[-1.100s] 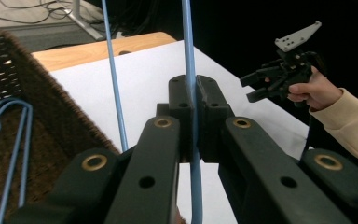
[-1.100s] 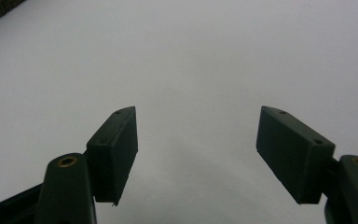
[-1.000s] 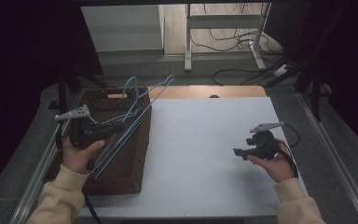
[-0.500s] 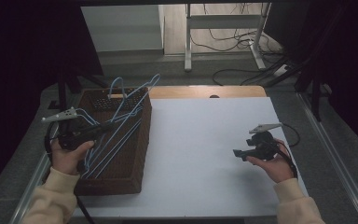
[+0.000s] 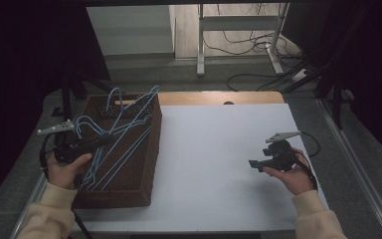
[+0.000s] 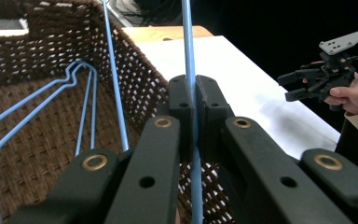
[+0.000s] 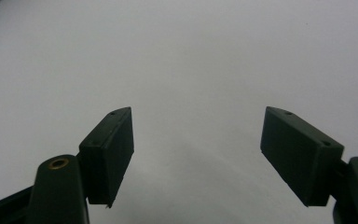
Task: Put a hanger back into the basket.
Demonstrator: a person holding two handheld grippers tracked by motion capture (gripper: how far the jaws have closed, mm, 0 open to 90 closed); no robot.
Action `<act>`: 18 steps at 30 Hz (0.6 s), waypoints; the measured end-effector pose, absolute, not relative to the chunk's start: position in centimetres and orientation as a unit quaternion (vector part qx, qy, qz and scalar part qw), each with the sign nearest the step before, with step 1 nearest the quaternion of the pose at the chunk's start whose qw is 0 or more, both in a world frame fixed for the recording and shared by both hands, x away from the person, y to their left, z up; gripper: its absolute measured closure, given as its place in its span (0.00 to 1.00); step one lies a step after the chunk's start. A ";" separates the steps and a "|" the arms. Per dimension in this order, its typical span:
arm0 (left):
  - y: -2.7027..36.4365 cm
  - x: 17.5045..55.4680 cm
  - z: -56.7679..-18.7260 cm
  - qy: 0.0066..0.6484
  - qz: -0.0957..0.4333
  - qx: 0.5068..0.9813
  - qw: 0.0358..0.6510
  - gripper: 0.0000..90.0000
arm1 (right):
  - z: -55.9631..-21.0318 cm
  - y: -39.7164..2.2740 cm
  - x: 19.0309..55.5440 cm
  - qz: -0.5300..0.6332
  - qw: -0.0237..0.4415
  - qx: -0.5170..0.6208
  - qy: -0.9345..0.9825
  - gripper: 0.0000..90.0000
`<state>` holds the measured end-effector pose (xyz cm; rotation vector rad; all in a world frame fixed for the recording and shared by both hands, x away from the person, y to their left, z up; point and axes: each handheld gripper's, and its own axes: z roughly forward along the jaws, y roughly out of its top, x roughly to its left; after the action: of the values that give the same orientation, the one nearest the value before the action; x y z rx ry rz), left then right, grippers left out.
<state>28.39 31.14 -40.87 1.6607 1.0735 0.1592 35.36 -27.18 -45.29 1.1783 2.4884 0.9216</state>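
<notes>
My left gripper (image 5: pixel 101 141) is over a brown wicker basket (image 5: pixel 151 149), shut on the wire of a blue hanger (image 5: pixel 129 124). In the left gripper view the jaws (image 6: pixel 193 86) pinch that thin blue wire (image 6: pixel 188 42), which runs straight up between the pads. More blue hangers (image 6: pixel 81 93) lie inside the basket (image 6: pixel 51 51). My right gripper (image 5: pixel 256 164) hovers over the white table top at the right. Its jaws (image 7: pixel 196 140) stand wide apart with nothing between them.
The basket sits at the left edge of the white table top (image 5: pixel 214 149). A wooden strip (image 5: pixel 219 97) borders the far edge. Cables and a metal stand leg (image 5: pixel 200 45) are on the floor beyond. The right gripper (image 6: pixel 307 79) shows far off in the left gripper view.
My left hand has moved left and a little down with the blue hanger, which now lies lower over the basket. The right hand has stayed in place.
</notes>
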 end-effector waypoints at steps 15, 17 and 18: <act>32.7 28.0 -42.6 0.469 0.046 0.702 0.533 0.96 | -45.4 -27.1 35.4 0.312 0.109 0.404 0.853 0.28; 32.7 28.1 -42.9 0.474 0.045 0.703 0.529 0.96 | -45.4 -27.1 35.4 0.311 0.106 0.404 0.854 0.28; 32.7 28.2 -43.0 0.475 0.041 0.703 0.528 0.96 | -45.4 -27.1 35.4 0.311 0.106 0.403 0.854 0.28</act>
<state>28.20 32.74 -43.04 1.6793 1.1350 0.0981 35.39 -27.05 -45.43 1.1873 2.5157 0.9149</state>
